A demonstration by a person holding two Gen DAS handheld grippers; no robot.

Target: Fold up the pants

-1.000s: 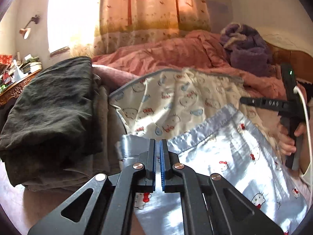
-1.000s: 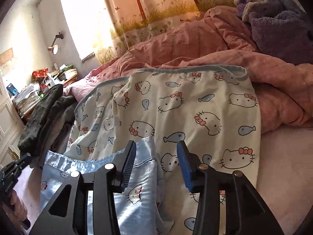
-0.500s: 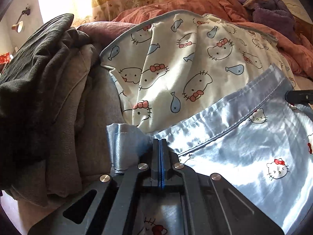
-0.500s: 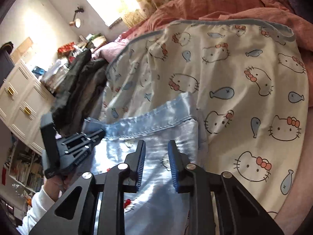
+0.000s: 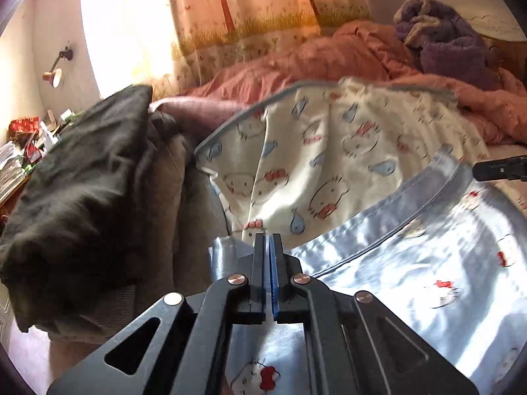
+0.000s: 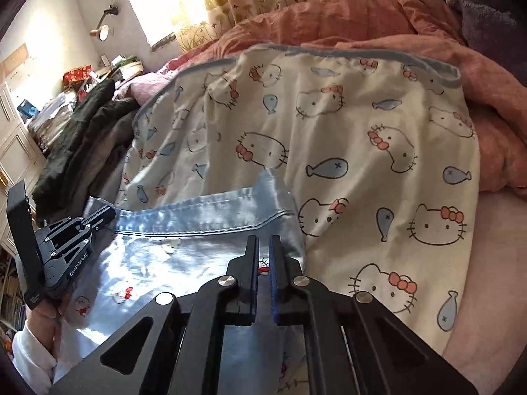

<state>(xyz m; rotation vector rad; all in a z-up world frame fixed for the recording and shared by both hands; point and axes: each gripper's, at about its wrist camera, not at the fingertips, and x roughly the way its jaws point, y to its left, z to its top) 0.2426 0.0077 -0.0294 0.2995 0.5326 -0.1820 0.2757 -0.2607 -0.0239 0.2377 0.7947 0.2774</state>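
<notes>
Satin, pale blue: pants spread on the bed, over a cat-print sheet. Left gripper and right gripper: fingers clamped on the hem corners. Advice: lift both evenly, keeping the edge taut.
</notes>
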